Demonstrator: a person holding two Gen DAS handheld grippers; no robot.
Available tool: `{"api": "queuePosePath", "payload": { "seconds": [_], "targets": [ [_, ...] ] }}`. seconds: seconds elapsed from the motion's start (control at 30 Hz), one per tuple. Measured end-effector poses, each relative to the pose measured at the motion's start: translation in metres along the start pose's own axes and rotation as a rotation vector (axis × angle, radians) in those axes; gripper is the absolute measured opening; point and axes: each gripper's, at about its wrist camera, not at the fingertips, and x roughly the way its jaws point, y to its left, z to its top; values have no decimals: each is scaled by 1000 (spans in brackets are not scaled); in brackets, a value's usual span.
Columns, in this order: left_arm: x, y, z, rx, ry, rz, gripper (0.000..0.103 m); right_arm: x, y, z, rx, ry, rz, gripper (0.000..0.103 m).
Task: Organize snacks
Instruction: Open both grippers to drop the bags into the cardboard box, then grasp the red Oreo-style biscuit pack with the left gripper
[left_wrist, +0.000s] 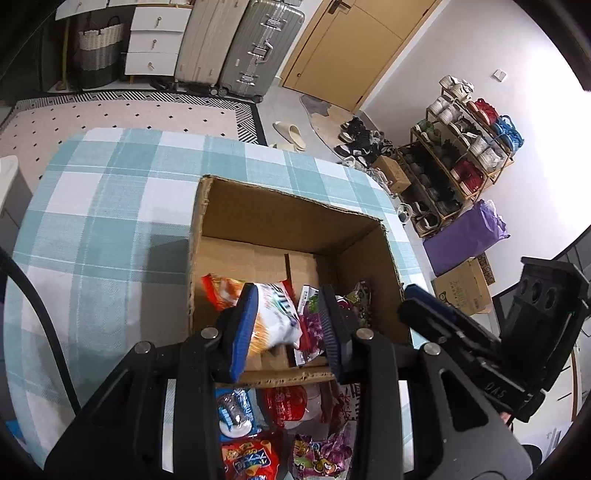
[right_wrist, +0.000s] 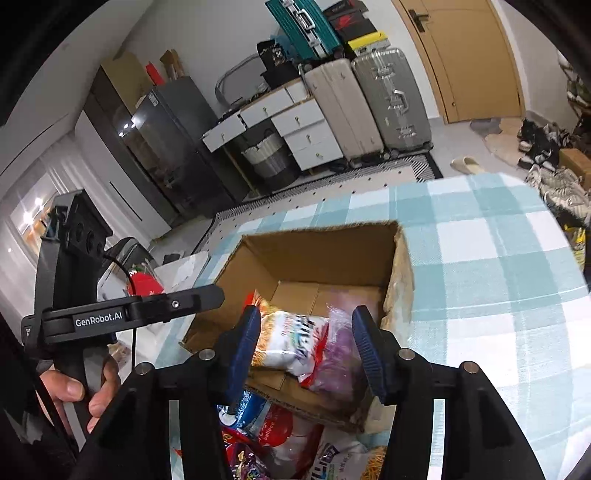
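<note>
Snack packets are seen in two places: a white and orange crinkly packet (left_wrist: 275, 319) and a purple grape packet (left_wrist: 312, 325) are in the open brown cardboard box (left_wrist: 295, 218), and more shiny packets (left_wrist: 258, 424) are piled just in front of it on the table with the blue and white checked cloth (left_wrist: 110, 206). The left tongs (left_wrist: 288, 328) are squeezed onto the white and orange packet. The right tongs (right_wrist: 306, 350) are held open over the box, and nothing is pressed by them.
</note>
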Motion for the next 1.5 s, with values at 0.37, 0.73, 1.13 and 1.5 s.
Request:
{"api": "queuePosePath", "payload": {
  "seconds": [0.37, 0.73, 1.13, 1.5],
  "targets": [
    [-56, -22, -30, 78, -104, 100, 46, -59, 12, -7, -15, -93, 10, 53],
    [-122, -64, -84, 185, -248, 249, 73, -127, 55, -36, -142, -194, 12, 76],
    [-173, -97, -148, 244, -309, 258, 80, -181, 78, -77, -186, -267, 14, 86],
    [-195, -102, -203, 267, -339, 294, 83, -211, 85, -114, -219, -313, -2, 98]
  ]
}}
